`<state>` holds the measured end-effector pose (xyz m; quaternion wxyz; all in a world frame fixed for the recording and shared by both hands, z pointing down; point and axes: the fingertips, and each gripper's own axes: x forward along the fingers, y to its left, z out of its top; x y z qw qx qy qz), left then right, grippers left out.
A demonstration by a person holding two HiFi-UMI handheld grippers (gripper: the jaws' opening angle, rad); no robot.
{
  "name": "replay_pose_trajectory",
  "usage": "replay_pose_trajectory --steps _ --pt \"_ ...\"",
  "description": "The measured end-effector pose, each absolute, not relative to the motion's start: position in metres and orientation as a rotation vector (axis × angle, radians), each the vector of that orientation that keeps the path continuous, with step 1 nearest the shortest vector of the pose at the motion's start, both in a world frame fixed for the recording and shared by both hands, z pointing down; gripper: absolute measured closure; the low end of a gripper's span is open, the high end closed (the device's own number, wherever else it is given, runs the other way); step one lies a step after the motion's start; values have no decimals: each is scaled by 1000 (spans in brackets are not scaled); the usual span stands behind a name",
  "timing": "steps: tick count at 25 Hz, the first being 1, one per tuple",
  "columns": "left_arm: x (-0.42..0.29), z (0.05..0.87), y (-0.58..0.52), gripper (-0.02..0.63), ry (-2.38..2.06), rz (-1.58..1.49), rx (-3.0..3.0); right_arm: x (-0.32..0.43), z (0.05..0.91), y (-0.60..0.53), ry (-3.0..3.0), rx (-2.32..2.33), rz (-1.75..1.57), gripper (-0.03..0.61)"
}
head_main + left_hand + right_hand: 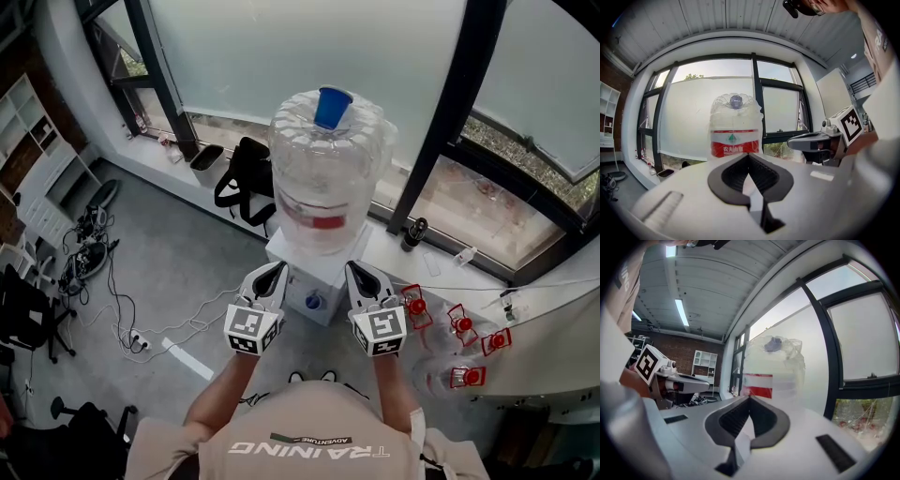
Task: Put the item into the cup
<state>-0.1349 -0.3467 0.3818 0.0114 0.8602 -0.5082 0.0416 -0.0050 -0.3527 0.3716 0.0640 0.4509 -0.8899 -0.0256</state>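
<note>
Head view showed the left gripper (269, 281) and right gripper (361, 279) side by side before a water jug (323, 178), each with jaws pressed together on nothing. No cup or item could be told for sure, only small red-and-clear pieces (459, 323) on the pale ledge (562, 356) at right, so progress could not be judged. The jug was rounded, clear ribbed plastic with a red label and blue cap (333, 106), on a boxy white dispenser (298, 258).
</note>
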Motion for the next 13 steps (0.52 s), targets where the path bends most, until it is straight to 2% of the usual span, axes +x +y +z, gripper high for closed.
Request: replay_pose_trajectory --steps 13 --pt "-122 374 -330 604 -1536 125 2730 -5 369 -339 -2682 1335 -109 568"
